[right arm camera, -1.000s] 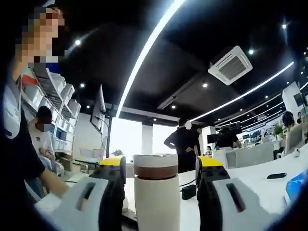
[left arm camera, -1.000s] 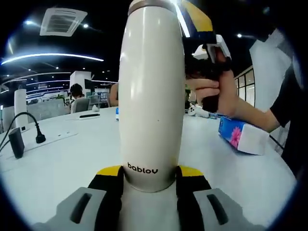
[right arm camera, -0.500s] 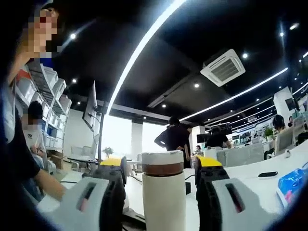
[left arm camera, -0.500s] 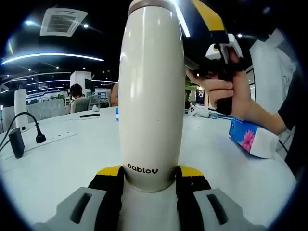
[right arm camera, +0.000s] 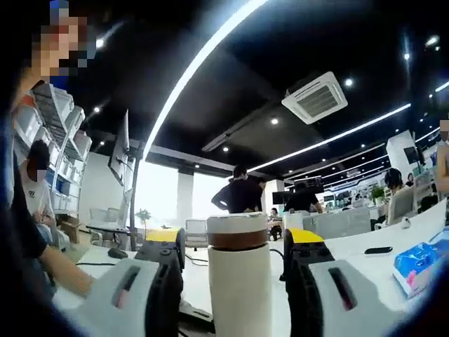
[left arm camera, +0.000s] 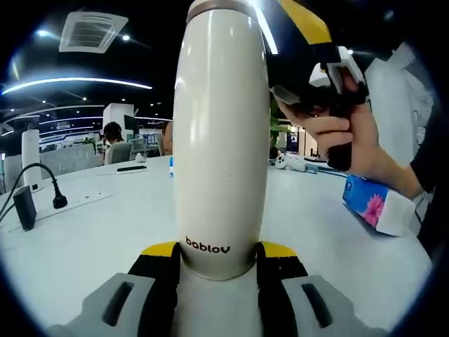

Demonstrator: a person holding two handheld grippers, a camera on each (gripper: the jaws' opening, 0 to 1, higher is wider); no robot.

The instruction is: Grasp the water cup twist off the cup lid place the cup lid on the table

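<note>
Left gripper view: jaws of the left gripper (left arm camera: 219,270) clamped on the base of the water cup (left arm camera: 221,140), dead centre, upright over the bench (left arm camera: 84,232). So grasp looks done. Right gripper (right arm camera: 235,263) straddling the cup lid (right arm camera: 237,232) lower centre, can't tell if pinching. Twist-off and set-down left, probably.

Losing the water cup's (left arm camera: 221,140) base behind the left tongs (left arm camera: 220,281). Running off the frame bottom: cup body (right arm camera: 240,295) in right gripper view. Blurring distant people beyond telling.
</note>
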